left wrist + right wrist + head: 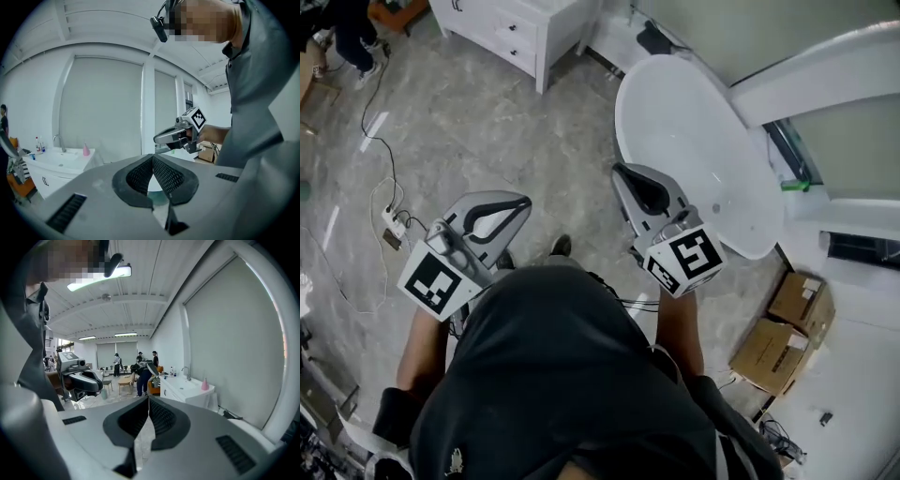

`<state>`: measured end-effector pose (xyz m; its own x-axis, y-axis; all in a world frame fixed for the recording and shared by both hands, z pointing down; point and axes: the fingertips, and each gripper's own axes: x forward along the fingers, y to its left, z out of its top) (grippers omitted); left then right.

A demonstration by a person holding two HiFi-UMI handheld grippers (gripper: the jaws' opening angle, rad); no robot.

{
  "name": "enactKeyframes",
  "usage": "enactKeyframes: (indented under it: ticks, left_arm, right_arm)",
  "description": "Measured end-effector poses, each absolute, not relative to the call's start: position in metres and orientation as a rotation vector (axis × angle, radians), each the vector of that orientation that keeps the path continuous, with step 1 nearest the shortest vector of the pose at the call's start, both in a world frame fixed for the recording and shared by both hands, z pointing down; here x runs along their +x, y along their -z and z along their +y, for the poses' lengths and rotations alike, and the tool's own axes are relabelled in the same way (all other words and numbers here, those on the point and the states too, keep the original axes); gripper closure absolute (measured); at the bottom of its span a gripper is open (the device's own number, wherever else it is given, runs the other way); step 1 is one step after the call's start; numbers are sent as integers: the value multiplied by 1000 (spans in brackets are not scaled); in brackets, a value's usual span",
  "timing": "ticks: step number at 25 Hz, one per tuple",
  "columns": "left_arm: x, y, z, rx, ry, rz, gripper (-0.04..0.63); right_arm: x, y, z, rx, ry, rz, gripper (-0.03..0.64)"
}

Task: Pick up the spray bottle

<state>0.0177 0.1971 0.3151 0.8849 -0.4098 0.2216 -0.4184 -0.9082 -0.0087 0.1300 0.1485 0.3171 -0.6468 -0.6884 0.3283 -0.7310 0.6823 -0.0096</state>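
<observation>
A small pink bottle (86,150) stands at the back of a white vanity top (56,161) beside a tap; the right gripper view shows the same pink bottle (205,384) far ahead by the wall. Both grippers are held in the air in front of the person, well short of it. My left gripper (523,202) is shut with nothing between its jaws, whose ribbed pads (140,176) meet at the tip. My right gripper (619,170) is also shut and empty. Each one shows in the other's view: the right gripper (161,137), the left gripper (96,380).
A white bathtub (694,141) lies just right of the right gripper. The white vanity cabinet (525,28) stands ahead on the marble floor. A power strip with cables (394,223) lies at the left, cardboard boxes (787,328) at the right. People (140,373) stand far off.
</observation>
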Motion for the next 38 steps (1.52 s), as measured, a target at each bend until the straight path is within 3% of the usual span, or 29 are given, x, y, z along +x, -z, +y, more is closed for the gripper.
enactKeyframes:
  ticks: [8,22,38]
  left_arm:
    - [66,-311,168,3030,-350,-699,589]
    - [60,-310,131,3034,-295,-611,589]
    - [-35,-301,63,3100,-238,-411,589]
  right_arm:
    - [174,-316,117,1088,-192,-2621,607]
    - [168,-311,86,1166,-196,-2571,607]
    - [88,-299,37,1357,-186,-2453,607]
